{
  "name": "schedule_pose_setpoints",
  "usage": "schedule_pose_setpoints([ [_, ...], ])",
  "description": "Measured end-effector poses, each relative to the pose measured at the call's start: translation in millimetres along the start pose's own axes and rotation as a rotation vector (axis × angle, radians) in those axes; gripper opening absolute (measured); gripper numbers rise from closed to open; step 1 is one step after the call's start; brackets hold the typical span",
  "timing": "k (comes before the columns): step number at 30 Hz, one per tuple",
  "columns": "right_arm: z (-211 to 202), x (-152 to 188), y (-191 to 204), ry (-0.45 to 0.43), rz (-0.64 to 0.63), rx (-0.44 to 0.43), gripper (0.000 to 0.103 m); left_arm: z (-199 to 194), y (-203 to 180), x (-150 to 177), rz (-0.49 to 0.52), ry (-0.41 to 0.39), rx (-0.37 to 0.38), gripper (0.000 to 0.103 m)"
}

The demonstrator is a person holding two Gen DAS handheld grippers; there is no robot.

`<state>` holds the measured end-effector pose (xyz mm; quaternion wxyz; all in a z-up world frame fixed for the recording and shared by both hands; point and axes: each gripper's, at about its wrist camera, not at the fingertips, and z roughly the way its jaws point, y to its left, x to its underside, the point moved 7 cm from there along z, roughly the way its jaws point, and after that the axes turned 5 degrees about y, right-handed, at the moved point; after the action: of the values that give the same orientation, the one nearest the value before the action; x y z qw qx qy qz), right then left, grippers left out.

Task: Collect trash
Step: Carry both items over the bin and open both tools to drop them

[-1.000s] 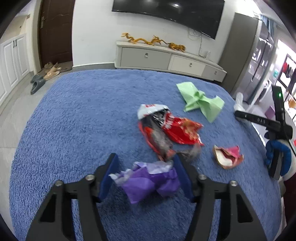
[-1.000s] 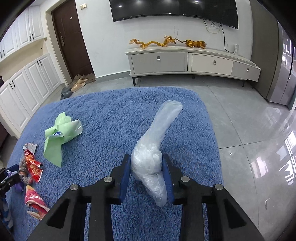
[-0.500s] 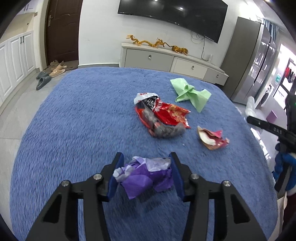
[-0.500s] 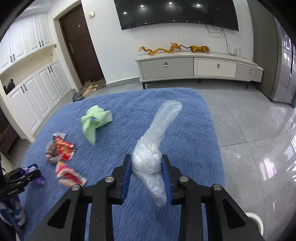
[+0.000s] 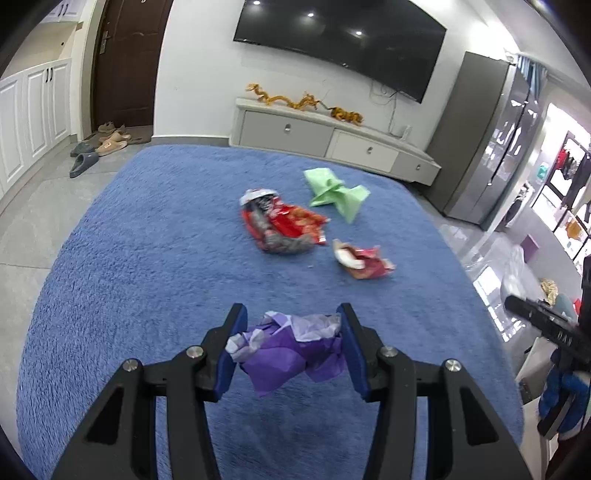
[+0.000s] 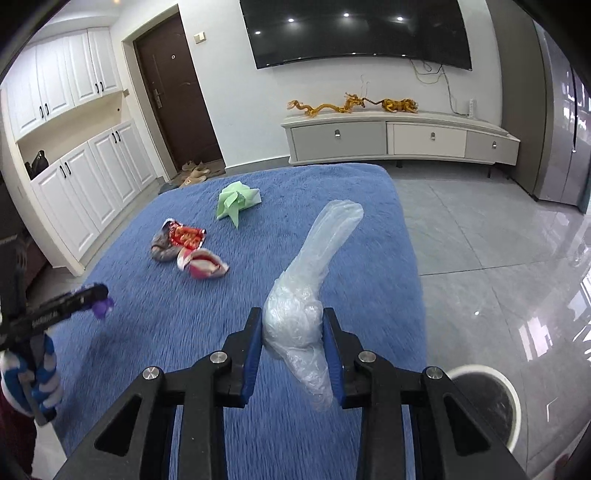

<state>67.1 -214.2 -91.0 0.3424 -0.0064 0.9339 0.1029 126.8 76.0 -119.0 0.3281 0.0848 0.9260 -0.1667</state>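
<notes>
- Left wrist view: the left gripper [image 5: 291, 345] has its blue-padded fingers [image 5: 231, 349] clamped on a crumpled wad of purple and white tissue paper [image 5: 291, 352], one pad on each side; the wad hangs clear above the shaggy blue rug [image 5: 147, 258]
- Farther out on the rug lie a crumpled red foil snack bag [image 5: 284, 225], a smaller torn red-and-white wrapper [image 5: 360, 258] just to its right, and a pale green folded paper wrapper [image 5: 336, 192] beyond them; all three sit apart from the gripper
- At the right edge the other black tool shows, held by a hand in a blue-and-white glove [image 5: 563, 387]
- Right wrist view: the right gripper [image 6: 293, 350] has its blue pads [image 6: 253, 350] pressed together on a scrunched clear plastic bag [image 6: 303, 295]; the bag's long tail stands up and away from the fingers, its lower end dangles beneath them, off the rug
- Low at the right, on the grey tiled floor [image 6: 498, 240], stands a round white-rimmed bin [image 6: 511, 398], partly hidden by the gripper's black frame
- Beyond the rug stand a low white TV cabinet [image 6: 399, 138] with golden dragon figures [image 6: 351, 103] on top and a dark wall-mounted television [image 6: 354, 31] above
</notes>
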Motion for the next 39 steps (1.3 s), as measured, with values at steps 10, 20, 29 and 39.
schedule_pose_setpoints([
  [10,-65.3,22.1,-36.1,-0.094,0.071,0.071,0.029,-19.5,-72.7,-8.2,0.099,-0.032,0.081,0.048],
  [20,-93.9,53.6,-96.4,-0.126,0.174,0.159,0.029,-5.6,-171.1,-14.4,0.237,0.008,0.169,0.048],
  [29,-92.0,90.9,-157.1,-0.082,0.292,0.214,0.029,36.4,-292.5,-8.6,0.414,0.077,0.239,0.048],
  [39,-68.5,118.3,-208.1,0.001,0.384,0.231,0.029,102.8,-389.5,9.5,0.492,0.196,0.288,0.049],
])
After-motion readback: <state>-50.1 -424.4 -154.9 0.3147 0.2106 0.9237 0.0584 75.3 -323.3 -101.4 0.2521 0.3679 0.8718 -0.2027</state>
